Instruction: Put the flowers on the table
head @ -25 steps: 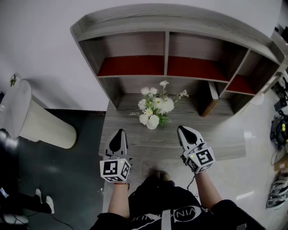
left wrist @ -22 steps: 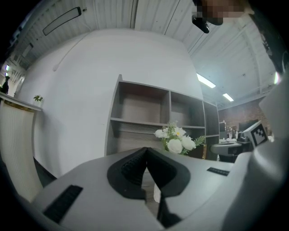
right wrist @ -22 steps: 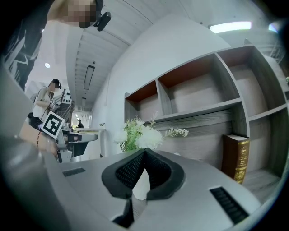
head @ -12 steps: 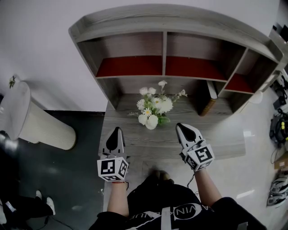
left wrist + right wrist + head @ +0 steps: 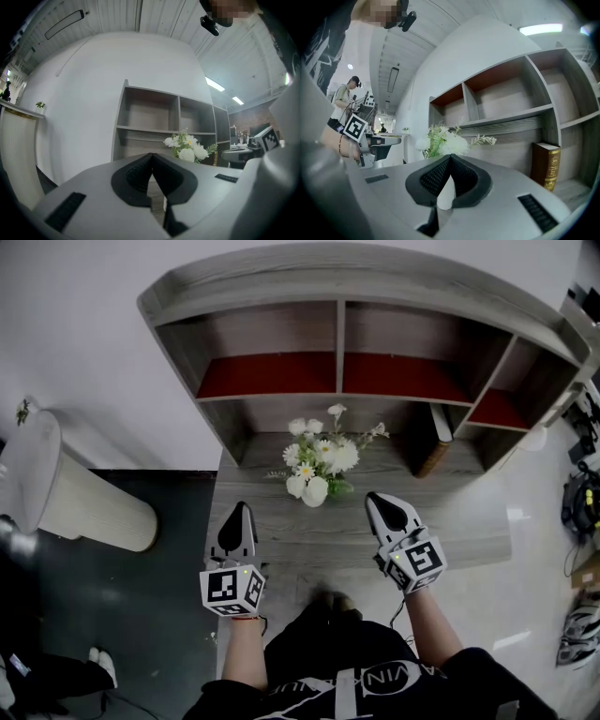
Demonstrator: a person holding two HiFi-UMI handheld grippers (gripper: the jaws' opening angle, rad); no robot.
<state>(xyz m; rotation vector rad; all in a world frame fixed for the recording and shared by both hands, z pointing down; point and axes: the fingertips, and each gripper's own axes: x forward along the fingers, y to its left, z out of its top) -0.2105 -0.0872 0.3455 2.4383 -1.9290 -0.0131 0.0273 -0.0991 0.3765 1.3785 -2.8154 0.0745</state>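
Note:
A bunch of white flowers point(image 5: 319, 460) with green leaves stands upright on the grey wooden table point(image 5: 281, 532), just in front of the shelf unit. It also shows in the left gripper view point(image 5: 187, 147) and the right gripper view point(image 5: 443, 140). My left gripper point(image 5: 237, 509) hovers over the table's front left, shut and empty, short of the flowers. On the front right my right gripper point(image 5: 375, 499) is likewise shut and holds nothing. In both gripper views, left gripper point(image 5: 151, 154) and right gripper point(image 5: 450, 155), the tips meet.
A grey shelf unit point(image 5: 342, 343) with red-backed compartments stands on the table's back. A brown book point(image 5: 436, 451) leans in its lower right bay. A white ribbed pedestal point(image 5: 75, 493) stands to the left on the floor. Gear lies on the floor at right.
The view has shifted slightly. Both grippers stay shut and short of the flowers, and the left one has drifted a little to the left.

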